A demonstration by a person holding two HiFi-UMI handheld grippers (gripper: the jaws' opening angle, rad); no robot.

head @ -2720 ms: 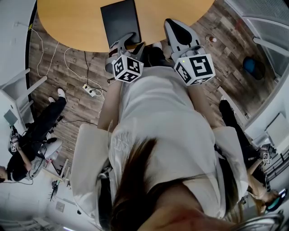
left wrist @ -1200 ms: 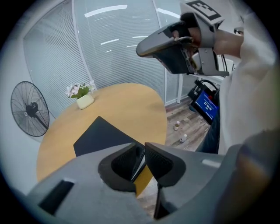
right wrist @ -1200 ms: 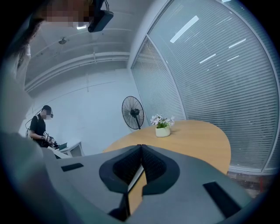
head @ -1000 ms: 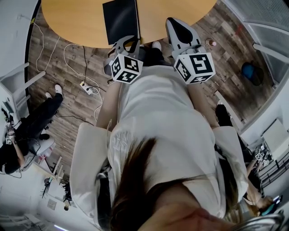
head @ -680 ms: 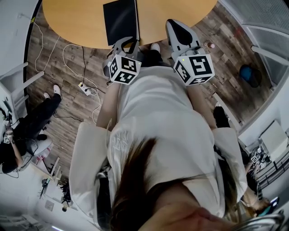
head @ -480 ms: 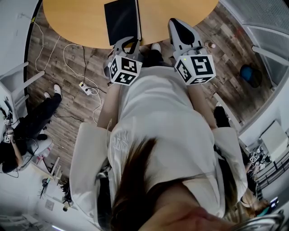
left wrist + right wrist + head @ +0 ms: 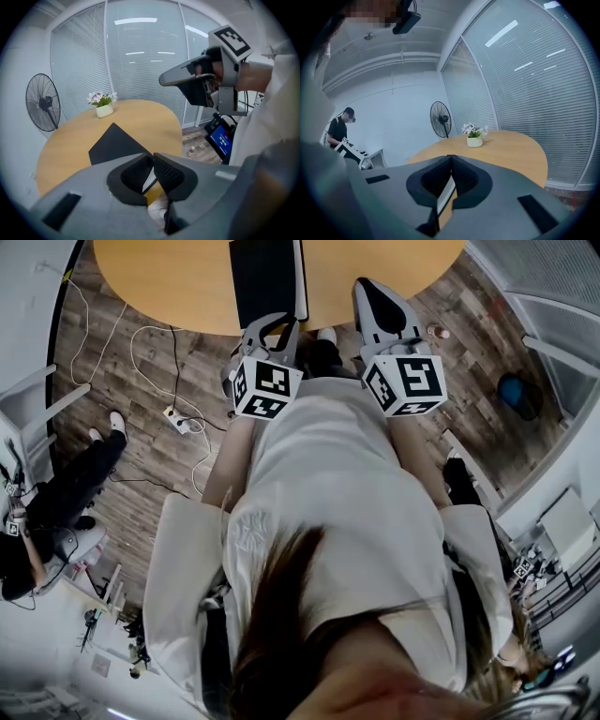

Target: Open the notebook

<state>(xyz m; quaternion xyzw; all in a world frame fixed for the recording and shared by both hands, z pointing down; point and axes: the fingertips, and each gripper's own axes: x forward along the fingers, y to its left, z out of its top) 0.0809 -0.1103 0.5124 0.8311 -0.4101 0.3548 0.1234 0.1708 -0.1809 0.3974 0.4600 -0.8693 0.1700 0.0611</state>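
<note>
A closed black notebook (image 7: 267, 277) lies on the round wooden table (image 7: 169, 277), near its front edge. In the left gripper view the notebook (image 7: 115, 145) lies just beyond the jaws. My left gripper (image 7: 274, 326) hovers at that edge, tilted down. Its jaws (image 7: 153, 157) are closing to a narrow gap with nothing between them. My right gripper (image 7: 373, 292) hangs to the right of the notebook, over the table's rim. The right gripper (image 7: 451, 157) is shut, tips together, holding nothing.
A white pot of flowers (image 7: 104, 108) stands at the table's far side, with a standing fan (image 7: 43, 102) behind it. On the wooden floor lie a power strip with cables (image 7: 183, 423) and a small bottle (image 7: 438, 331). A person in black (image 7: 56, 512) sits at the left.
My left gripper has lifted a little and rolled slightly, its jaws narrowing. The head view has shifted, so the notebook shows further right. The right gripper has stayed put.
</note>
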